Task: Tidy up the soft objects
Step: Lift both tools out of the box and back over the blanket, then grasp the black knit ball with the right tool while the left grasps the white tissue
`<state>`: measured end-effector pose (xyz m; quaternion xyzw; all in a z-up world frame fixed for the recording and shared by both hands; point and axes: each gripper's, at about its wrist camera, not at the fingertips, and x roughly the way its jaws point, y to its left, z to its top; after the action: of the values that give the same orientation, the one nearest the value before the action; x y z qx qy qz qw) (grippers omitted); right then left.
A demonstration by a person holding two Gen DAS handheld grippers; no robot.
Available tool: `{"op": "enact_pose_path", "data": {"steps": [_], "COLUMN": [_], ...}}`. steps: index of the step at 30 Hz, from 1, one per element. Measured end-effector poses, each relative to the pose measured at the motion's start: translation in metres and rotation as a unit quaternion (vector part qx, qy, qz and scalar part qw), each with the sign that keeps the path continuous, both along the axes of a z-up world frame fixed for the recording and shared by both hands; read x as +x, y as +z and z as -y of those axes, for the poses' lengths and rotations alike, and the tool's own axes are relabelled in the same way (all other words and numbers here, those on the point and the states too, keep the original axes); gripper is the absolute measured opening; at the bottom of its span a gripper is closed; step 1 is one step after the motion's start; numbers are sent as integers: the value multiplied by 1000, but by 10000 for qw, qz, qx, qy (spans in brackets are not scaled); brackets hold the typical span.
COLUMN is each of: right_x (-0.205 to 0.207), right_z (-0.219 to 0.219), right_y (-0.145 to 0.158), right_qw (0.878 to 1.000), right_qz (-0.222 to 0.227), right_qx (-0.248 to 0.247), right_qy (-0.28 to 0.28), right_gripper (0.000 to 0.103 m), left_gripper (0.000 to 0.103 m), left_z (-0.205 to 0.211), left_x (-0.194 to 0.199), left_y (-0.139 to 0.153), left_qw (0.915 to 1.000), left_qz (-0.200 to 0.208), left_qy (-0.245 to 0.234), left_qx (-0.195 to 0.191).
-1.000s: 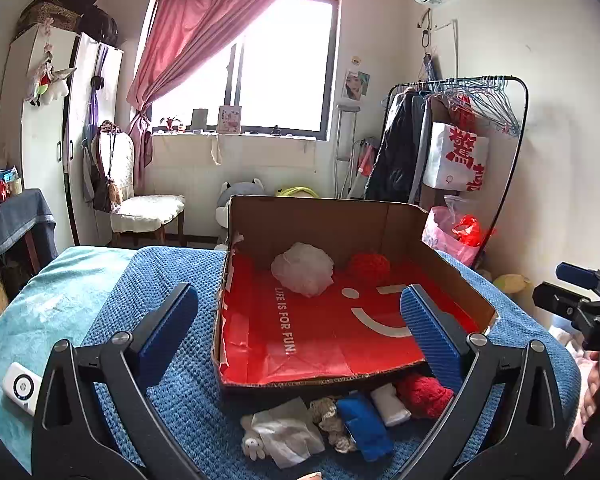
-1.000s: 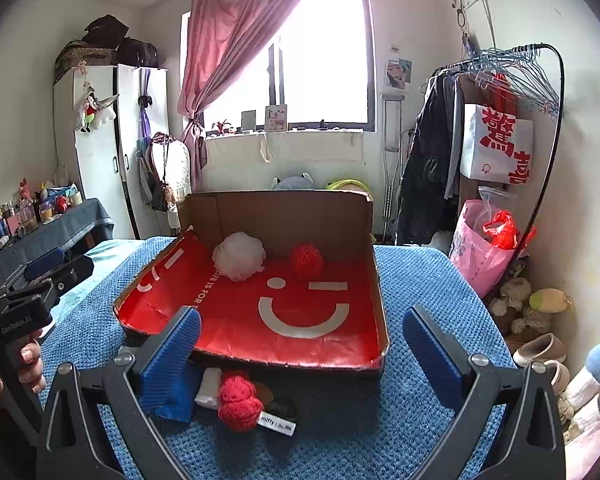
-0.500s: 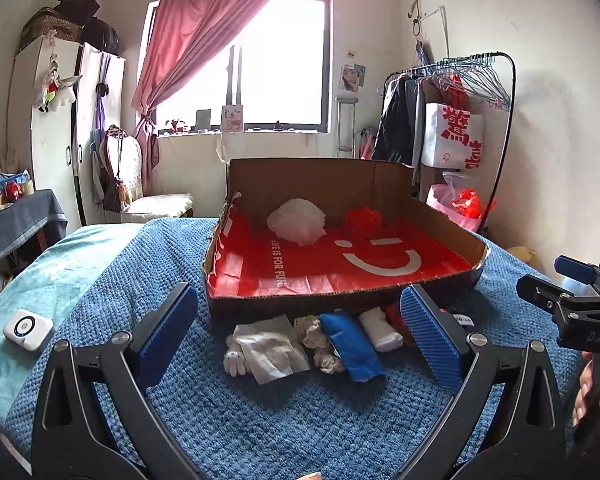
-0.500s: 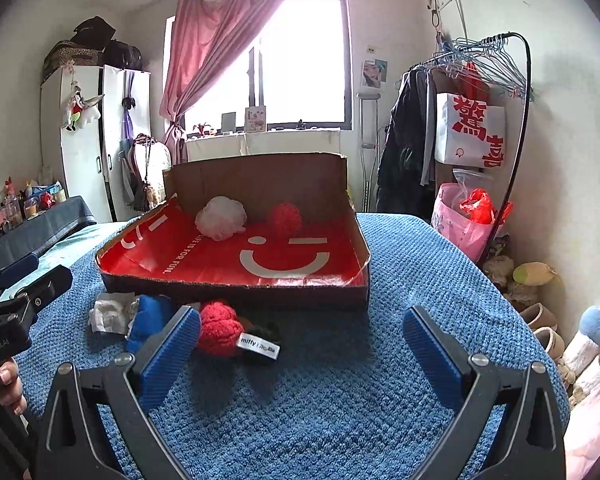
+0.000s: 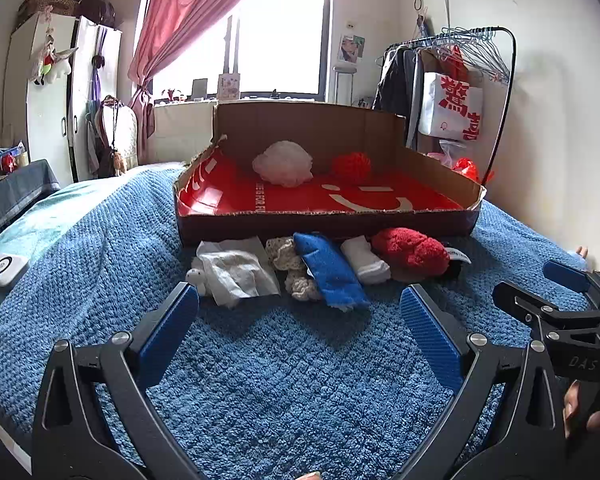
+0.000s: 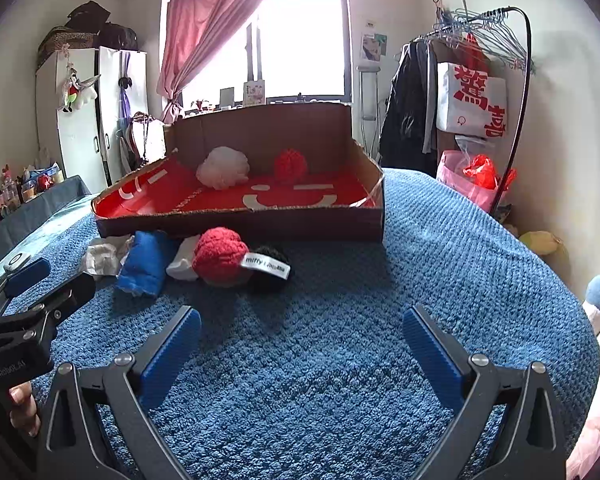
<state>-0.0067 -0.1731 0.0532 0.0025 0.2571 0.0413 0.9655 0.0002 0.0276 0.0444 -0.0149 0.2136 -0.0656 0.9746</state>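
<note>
Left gripper spread wide, empty, above blue blanket | right gripper likewise released | soft items incl. blue cloth, red knit piece lie touching cardboard box front wall

My blue-padded left gripper faces a red-lined brown box; before it, a blue cloth, a red plush.
</note>
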Motion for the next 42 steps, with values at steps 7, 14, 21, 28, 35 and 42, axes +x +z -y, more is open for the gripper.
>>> {"op": "enact_pose_path", "data": {"steps": [7, 14, 21, 28, 35, 42], "right_x": [4, 4, 8, 19, 41, 71], "right_z": [-1, -4, -2, -3, -1, -5], "right_y": [-16, -20, -17, -11, 3, 8], "right_qw": [9995, 9993, 9991, 9986, 9977, 9938], "right_qz": [-299, -361, -424, -517, -630, -1023], "right_qx": [-60, -109, -25, 47, 169, 21], "right_qy": [-68, -61, -11, 96, 201, 444], "right_gripper": [103, 103, 103, 103, 103, 103], "left_gripper": [103, 103, 103, 103, 103, 80], "left_z": [-2, -2, -5, -14, -24, -29], "left_x": [5, 8, 11, 21, 42, 71], "left_y": [-17, -21, -20, -9, 3, 17], "left_qw": [9992, 9986, 9975, 9970, 9962, 9941], "left_qz": [-381, -519, -677, -766, -856, -1046], "left_qy": [75, 88, 51, 89, 131, -166], "left_qx": [-78, -104, -169, -108, 38, 220]}}
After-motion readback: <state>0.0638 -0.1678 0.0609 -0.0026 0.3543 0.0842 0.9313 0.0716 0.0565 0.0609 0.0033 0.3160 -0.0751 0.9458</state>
